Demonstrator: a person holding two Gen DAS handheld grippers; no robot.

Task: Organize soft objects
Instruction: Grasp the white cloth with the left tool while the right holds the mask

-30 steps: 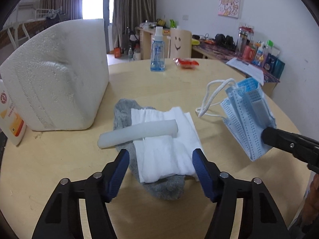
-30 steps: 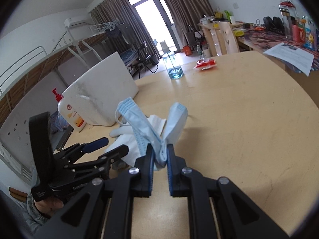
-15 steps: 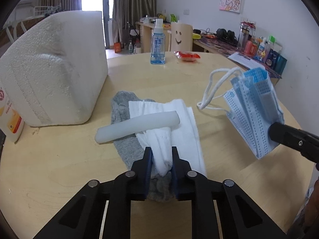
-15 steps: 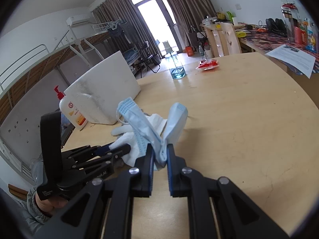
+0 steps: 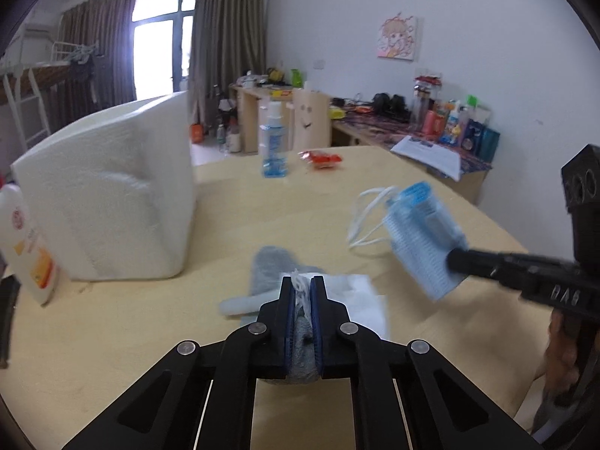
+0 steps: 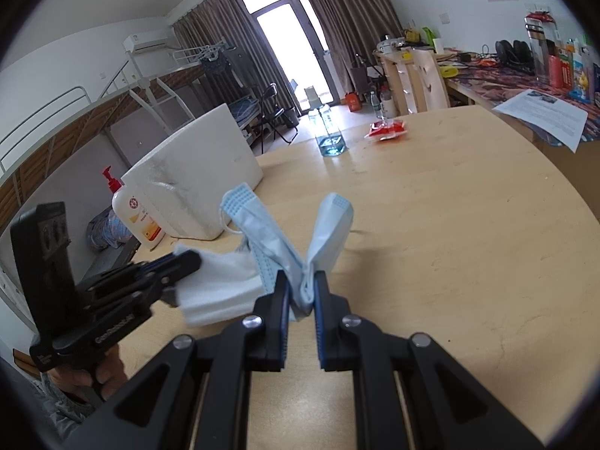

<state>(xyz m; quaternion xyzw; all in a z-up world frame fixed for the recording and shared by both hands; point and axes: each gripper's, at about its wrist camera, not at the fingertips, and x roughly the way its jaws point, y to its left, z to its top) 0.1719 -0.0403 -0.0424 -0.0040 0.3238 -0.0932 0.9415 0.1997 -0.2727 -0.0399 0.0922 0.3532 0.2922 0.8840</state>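
My left gripper (image 5: 302, 292) is shut on a white face mask (image 5: 362, 300) and holds it lifted above the table; it also shows in the right wrist view (image 6: 221, 285). Below it lie a grey sock (image 5: 270, 266) and a white foam tube (image 5: 240, 304). My right gripper (image 6: 302, 292) is shut on a blue face mask (image 6: 318, 240) and holds it in the air to the right of the white one; the blue mask also shows in the left wrist view (image 5: 423, 236).
A big white foam box (image 5: 108, 195) stands at the table's left, with a lotion pump bottle (image 6: 135, 217) beside it. A blue sanitizer bottle (image 5: 273, 146) and a red wrapper (image 5: 320, 158) sit at the far edge of the round wooden table (image 6: 450, 243).
My left gripper closed on the white mask and has lifted it up off the sock and the foam tube. The right gripper keeps holding the blue mask.
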